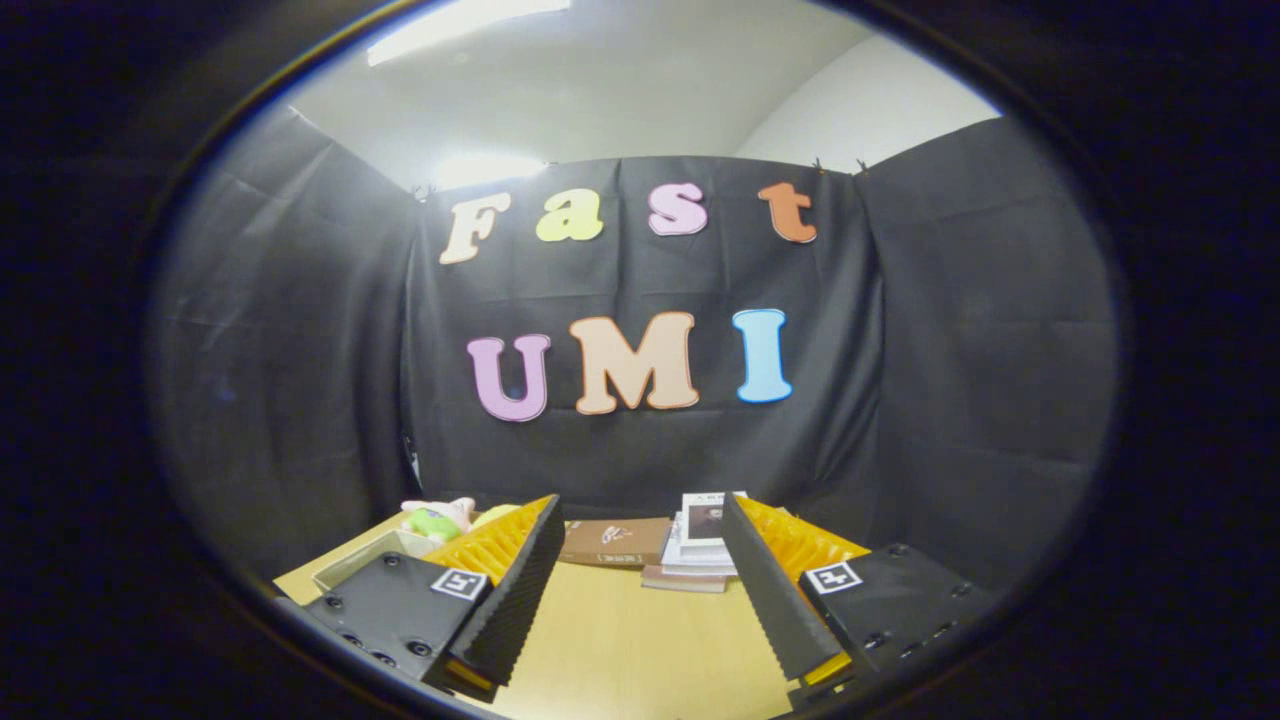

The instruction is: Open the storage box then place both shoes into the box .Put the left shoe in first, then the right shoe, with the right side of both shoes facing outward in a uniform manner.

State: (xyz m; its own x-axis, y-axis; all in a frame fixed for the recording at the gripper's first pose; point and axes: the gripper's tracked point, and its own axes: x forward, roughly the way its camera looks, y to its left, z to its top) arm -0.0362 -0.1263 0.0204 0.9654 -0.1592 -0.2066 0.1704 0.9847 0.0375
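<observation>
Black cloth walls are enclosing a pale wooden surface [620, 640], where the hand-held gripper [640, 590] is hovering with fingers spread apart, gripping nothing. Beyond them, a brown book [612, 541] and stacked booklets [700, 550] are lying; a shallow grey storage box [365, 560] is sitting beside the left finger, near a plush toy [438, 518].

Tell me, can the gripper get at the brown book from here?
Probably yes. The gripper is open, and bare table leads to the brown book lying beyond its fingers.

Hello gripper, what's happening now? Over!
Gripper jaws open, holding nothing. Bare table between them. Books beyond, plush toy beside tray.
</observation>
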